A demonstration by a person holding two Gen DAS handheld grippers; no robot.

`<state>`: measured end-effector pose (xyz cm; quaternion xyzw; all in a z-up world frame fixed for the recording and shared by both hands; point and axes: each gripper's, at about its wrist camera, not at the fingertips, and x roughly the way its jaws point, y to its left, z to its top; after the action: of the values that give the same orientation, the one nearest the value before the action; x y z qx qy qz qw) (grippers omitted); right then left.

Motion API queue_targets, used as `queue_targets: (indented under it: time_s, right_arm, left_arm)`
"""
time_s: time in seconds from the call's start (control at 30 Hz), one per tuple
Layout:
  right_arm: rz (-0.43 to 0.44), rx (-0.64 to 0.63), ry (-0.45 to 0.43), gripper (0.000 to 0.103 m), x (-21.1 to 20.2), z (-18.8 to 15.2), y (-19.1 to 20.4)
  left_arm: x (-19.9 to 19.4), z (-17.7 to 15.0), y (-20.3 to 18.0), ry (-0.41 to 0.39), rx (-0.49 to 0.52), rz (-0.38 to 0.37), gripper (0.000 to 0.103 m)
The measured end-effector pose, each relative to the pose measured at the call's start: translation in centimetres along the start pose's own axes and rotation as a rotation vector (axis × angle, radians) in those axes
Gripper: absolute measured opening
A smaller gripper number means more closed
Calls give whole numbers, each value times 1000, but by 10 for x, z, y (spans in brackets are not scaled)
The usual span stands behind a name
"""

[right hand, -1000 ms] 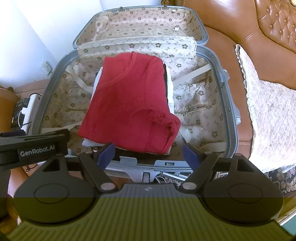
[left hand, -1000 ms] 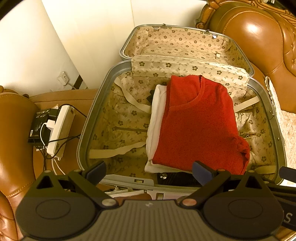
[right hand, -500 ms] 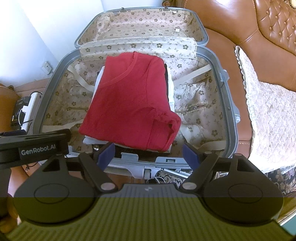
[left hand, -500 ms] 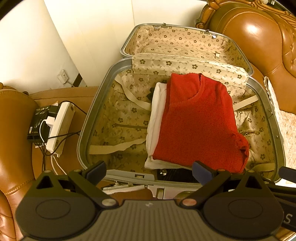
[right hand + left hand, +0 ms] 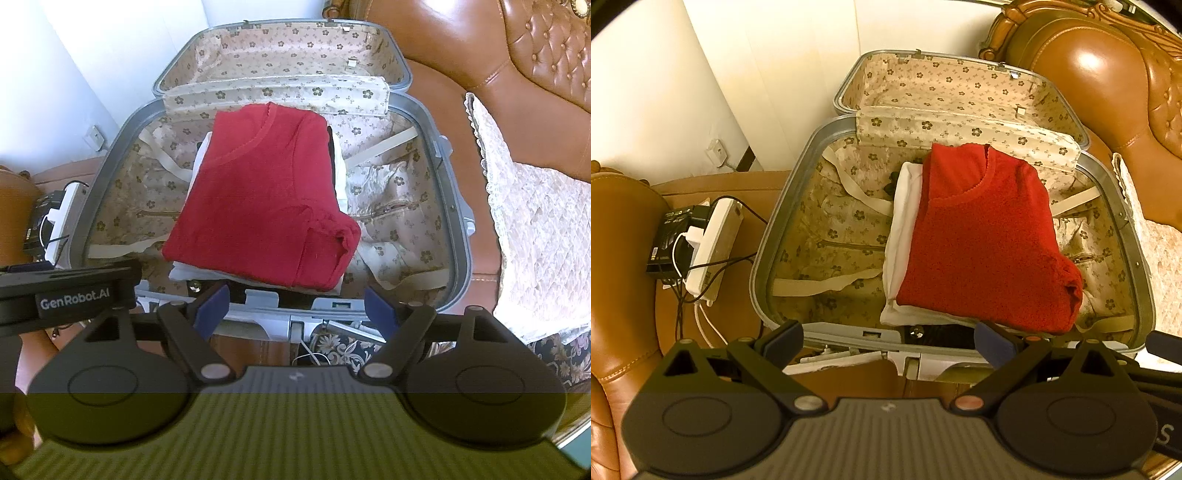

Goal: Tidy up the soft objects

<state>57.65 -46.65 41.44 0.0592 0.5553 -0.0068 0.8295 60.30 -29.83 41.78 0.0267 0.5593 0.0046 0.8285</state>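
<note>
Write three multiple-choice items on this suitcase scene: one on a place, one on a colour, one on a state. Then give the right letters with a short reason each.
1. Where does the red sweater lie?
A. on the leather sofa
B. on top of the folded white garment inside the open suitcase
C. on the floor beside the power strip

2. What colour are the fingertip pads of the right gripper?
A. blue
B. yellow
C. white

3. How does the left gripper stand?
A. shut on the sweater
B. shut on a strap
C. open, holding nothing

Answers:
1 B: the sweater covers the white garment in the suitcase's lower half.
2 A: both pads show dark blue in the right wrist view.
3 C: its fingers stand wide apart near the suitcase's front rim, with nothing between them.
</note>
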Motion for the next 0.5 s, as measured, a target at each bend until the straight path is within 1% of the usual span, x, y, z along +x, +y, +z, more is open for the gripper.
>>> queue_targets:
  time_s: [0.5]
  right_arm:
    - [-5,-3,-24,88,-15,-12,-6]
  left_arm:
    - [-18,-14,-4,-22,1,-1,101]
